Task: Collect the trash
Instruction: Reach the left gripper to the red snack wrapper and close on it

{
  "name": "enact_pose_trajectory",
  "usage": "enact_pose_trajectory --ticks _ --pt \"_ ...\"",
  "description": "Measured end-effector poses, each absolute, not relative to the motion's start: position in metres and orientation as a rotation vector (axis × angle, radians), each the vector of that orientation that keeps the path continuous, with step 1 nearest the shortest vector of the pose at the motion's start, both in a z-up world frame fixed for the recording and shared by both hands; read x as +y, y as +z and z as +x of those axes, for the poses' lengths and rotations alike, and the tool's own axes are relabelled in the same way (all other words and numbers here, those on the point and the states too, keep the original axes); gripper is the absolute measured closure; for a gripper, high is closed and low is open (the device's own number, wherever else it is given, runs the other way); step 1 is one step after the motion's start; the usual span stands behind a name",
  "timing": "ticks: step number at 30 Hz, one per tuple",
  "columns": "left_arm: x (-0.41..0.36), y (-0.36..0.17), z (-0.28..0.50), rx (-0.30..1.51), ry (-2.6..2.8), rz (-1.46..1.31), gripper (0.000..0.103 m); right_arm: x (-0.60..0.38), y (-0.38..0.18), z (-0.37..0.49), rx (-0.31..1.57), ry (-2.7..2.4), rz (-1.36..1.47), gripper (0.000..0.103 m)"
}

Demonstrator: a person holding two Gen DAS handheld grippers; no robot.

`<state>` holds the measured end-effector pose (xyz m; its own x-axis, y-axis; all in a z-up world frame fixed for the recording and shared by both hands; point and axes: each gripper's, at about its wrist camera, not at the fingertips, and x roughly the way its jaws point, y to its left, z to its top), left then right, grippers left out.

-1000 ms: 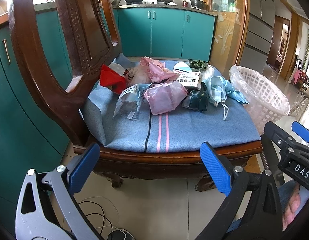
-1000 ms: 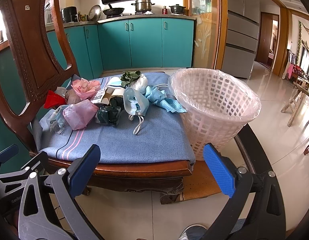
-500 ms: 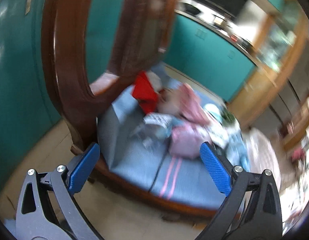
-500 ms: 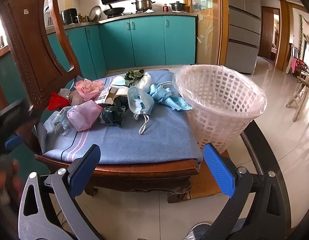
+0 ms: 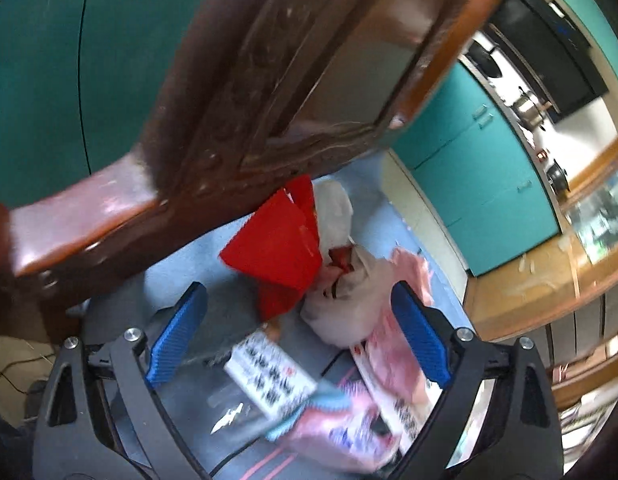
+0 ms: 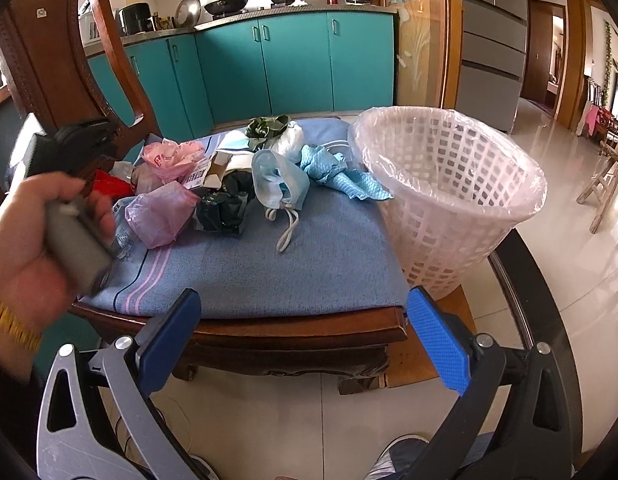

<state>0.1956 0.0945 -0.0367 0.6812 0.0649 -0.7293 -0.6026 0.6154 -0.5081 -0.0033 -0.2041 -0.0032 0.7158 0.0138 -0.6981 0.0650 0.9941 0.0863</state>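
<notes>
Left gripper (image 5: 297,336) had swung in from the chair's front edge to hover over the red wrapper (image 5: 279,248) by the backrest, fingers spread and empty, right gripper (image 6: 301,332) likewise released, trash still piled on the seat, basket (image 6: 453,196) unfilled.

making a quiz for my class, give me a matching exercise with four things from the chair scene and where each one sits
Things:
1. red wrapper
2. white basket
3. face mask
4. left gripper

Places:
A. beside the chair, at the cushion's right edge
B. mid-cushion, its ear loop trailing toward the front edge
C. at the foot of the carved chair back
D. open, over the left end of the trash pile

Pairs: 1-C, 2-A, 3-B, 4-D
</notes>
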Motion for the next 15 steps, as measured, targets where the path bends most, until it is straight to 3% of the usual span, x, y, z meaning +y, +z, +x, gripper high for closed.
enact_pose_trajectory --ticks 2,4,5,6,9,15 --pt "0.102 -0.040 0.203 0.732 0.454 -0.837 0.018 -0.203 -0.004 -0.003 0.777 -0.022 0.105 0.003" --pt "0.110 -0.045 0.213 0.745 0.457 -0.861 0.042 -0.202 -0.004 -0.002 0.783 -0.018 0.102 0.003" --pt "0.112 -0.048 0.215 0.751 0.452 -0.864 0.063 -0.201 -0.005 -0.002 0.786 -0.016 0.102 0.003" --pt "0.114 -0.051 0.217 0.758 0.448 -0.865 0.077 -0.201 -0.005 -0.002 0.788 -0.014 0.103 0.003" --pt "0.116 -0.051 0.206 0.742 0.436 -0.854 0.086 -0.202 -0.006 0.000 0.792 -0.015 0.100 0.003" --pt "0.107 -0.028 0.156 0.693 0.182 -0.786 0.091 -0.200 -0.003 0.000 0.787 0.006 0.098 0.003"
